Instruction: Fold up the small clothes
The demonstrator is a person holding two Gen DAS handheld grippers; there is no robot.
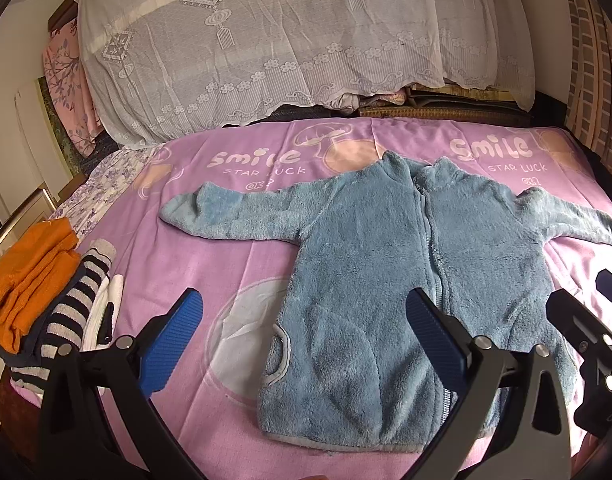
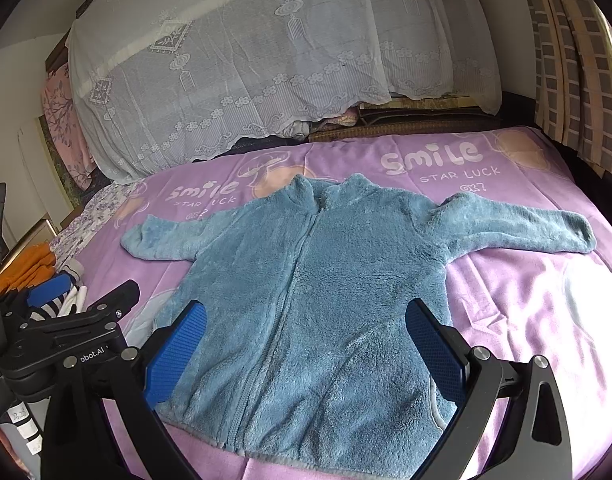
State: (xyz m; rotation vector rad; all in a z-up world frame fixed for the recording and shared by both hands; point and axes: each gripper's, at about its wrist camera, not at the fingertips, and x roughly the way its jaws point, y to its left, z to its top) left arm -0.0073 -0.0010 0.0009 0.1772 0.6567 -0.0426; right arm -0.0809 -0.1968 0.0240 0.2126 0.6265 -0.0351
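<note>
A small blue fleece zip jacket (image 1: 385, 272) (image 2: 325, 300) lies flat and face up on a pink "Smile" bedspread (image 1: 210, 248) (image 2: 525, 300), both sleeves spread out sideways, collar away from me. My left gripper (image 1: 306, 344) hovers open over the jacket's lower left part and the sheet beside it, nothing between its blue pads. My right gripper (image 2: 306, 352) is open above the jacket's lower body, holding nothing. The right gripper's black frame (image 1: 593, 332) shows at the right edge of the left wrist view.
A pile of folded clothes sits at the bed's left edge: an orange garment (image 1: 30, 276), a navy-and-white striped one (image 1: 78, 304), a white piece (image 1: 106, 312). A lace-covered mound (image 1: 286, 40) stands behind the bed. Checked curtains (image 2: 565, 60) hang at the right.
</note>
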